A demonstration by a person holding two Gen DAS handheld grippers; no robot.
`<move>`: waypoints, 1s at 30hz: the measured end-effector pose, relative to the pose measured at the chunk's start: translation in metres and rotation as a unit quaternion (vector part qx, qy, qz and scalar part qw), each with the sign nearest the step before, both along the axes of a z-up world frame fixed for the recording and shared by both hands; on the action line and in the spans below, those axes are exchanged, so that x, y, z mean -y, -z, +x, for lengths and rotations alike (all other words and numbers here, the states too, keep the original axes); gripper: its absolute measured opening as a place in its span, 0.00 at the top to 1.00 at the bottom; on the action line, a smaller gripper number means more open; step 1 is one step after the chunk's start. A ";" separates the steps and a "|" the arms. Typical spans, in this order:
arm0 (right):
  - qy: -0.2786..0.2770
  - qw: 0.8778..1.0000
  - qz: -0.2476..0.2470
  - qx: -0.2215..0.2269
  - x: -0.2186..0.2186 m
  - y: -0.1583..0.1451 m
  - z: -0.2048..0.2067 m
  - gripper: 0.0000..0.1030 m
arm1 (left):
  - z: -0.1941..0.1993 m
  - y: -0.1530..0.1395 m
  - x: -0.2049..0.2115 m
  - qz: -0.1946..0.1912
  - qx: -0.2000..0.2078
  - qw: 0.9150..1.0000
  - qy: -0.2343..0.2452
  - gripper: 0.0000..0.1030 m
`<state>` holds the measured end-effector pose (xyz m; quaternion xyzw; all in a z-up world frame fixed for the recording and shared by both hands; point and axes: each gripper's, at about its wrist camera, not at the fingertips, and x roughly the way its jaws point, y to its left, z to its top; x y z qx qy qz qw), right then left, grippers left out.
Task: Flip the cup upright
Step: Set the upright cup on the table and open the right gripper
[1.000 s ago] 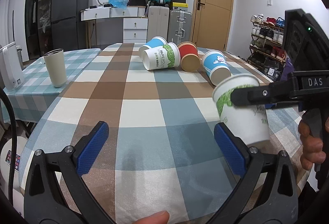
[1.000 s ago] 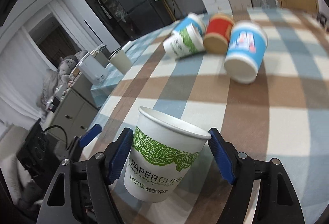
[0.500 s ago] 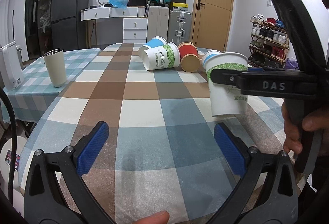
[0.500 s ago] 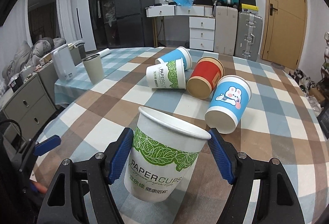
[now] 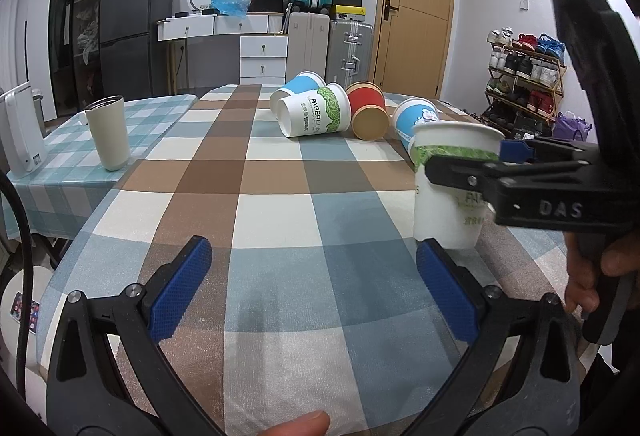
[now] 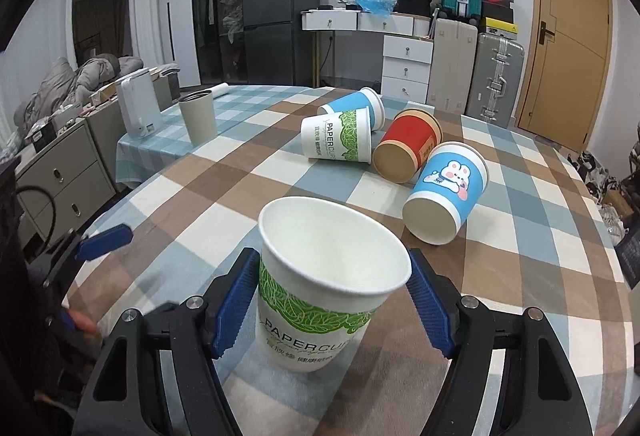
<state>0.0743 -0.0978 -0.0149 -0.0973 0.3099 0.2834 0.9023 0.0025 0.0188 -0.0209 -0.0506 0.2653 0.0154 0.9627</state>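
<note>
A white paper cup with a green leaf band (image 6: 332, 288) stands upright, mouth up, its base on or just above the checked tablecloth (image 6: 520, 236). My right gripper (image 6: 334, 300) is shut on it, a blue pad on each side. In the left wrist view the same cup (image 5: 452, 187) sits at the right, held by the right gripper (image 5: 472, 171). My left gripper (image 5: 312, 292) is open and empty over the near part of the table.
Several cups lie on their sides further back: a blue bunny cup (image 6: 444, 191), a red cup (image 6: 408, 145), a white-green cup (image 6: 336, 137) and a blue cup (image 6: 356, 105). A beige tumbler (image 5: 108, 133) and a white appliance (image 5: 18, 131) stand at the left.
The right gripper turned the cup from tilted to upright and lowered it to the table at the right. The left gripper has not moved.
</note>
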 end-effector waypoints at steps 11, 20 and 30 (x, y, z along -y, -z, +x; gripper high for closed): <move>-0.027 0.999 -0.014 0.021 0.004 0.008 -0.018 0.37 | 0.000 0.000 0.000 0.001 0.000 1.000 0.000 0.01; -0.004 1.000 -0.017 0.024 -0.003 0.008 0.001 0.35 | 0.000 0.001 0.000 0.001 0.000 1.000 0.000 0.01; -0.009 0.998 0.043 0.041 0.021 -0.004 -0.006 0.09 | 0.000 -0.002 0.001 -0.002 0.005 1.000 0.003 0.01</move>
